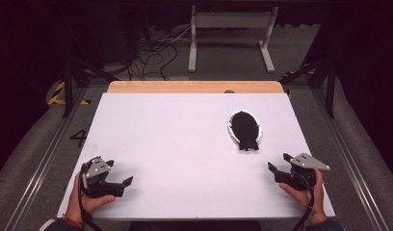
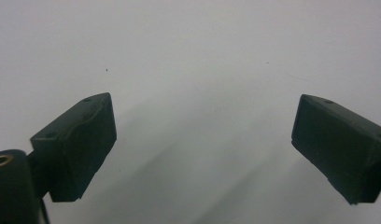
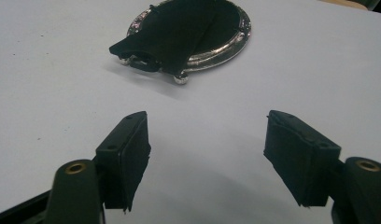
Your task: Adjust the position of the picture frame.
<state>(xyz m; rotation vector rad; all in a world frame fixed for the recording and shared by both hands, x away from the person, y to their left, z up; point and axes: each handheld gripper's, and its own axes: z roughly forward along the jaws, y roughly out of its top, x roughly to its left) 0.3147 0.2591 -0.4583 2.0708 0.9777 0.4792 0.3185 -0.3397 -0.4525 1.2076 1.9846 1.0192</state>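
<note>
surface: white table (image 1: 185, 144) | room: dark, grey floor (image 1: 223, 57) | both tongs wide apart, empty

The left gripper (image 1: 118, 183) sits in the person's left hand (image 1: 86, 201), low at the near left. Its jaws are wide apart. The right gripper (image 1: 276, 162) sits in the right hand (image 1: 307, 192), jaws apart too.

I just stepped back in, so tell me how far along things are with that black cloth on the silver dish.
Nothing looks done yet. The black cloth lies folded on the silver dish, one end hanging over its rim. Nothing is in hand: the left gripper and right gripper are both open and empty, low over the white table, the right one facing the dish. Reaching and gripping the cloth is probably what remains.
</note>
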